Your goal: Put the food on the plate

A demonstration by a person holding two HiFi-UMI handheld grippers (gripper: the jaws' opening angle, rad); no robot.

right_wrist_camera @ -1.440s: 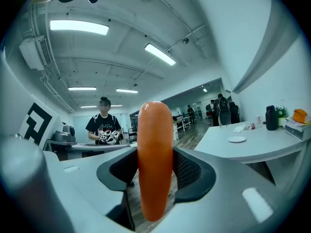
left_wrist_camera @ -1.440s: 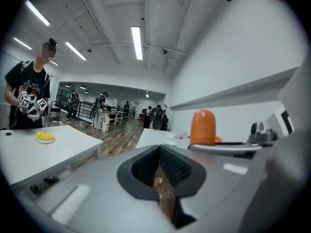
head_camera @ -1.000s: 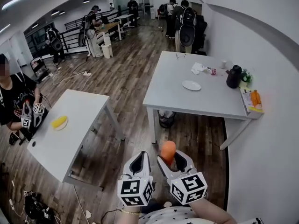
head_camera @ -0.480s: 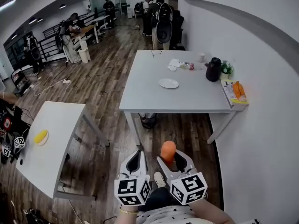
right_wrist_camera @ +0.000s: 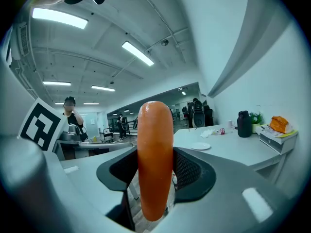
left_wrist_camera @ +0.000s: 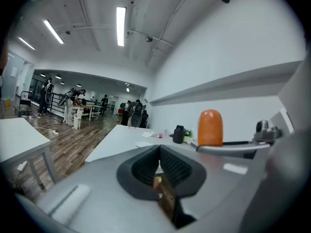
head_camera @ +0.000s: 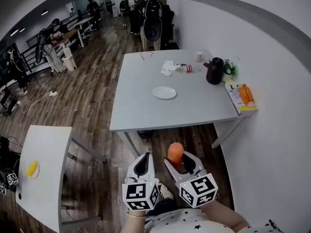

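Right gripper view: an orange sausage point(right_wrist_camera: 155, 149) is clamped mid-length in the right hand-held gripper point(right_wrist_camera: 154, 174) (judged light, soft, slippery).

Grey table point(head_camera: 141, 106) w/ white plate point(head_camera: 164, 92) approx. mid-top. Beyond plate: crumpled paper point(head_camera: 168, 67), small can point(head_camera: 187, 68), cup point(head_camera: 198, 56). Right of plate: black jug point(head_camera: 214, 71), plant point(head_camera: 229, 70), flat box point(head_camera: 234, 92) at edge.
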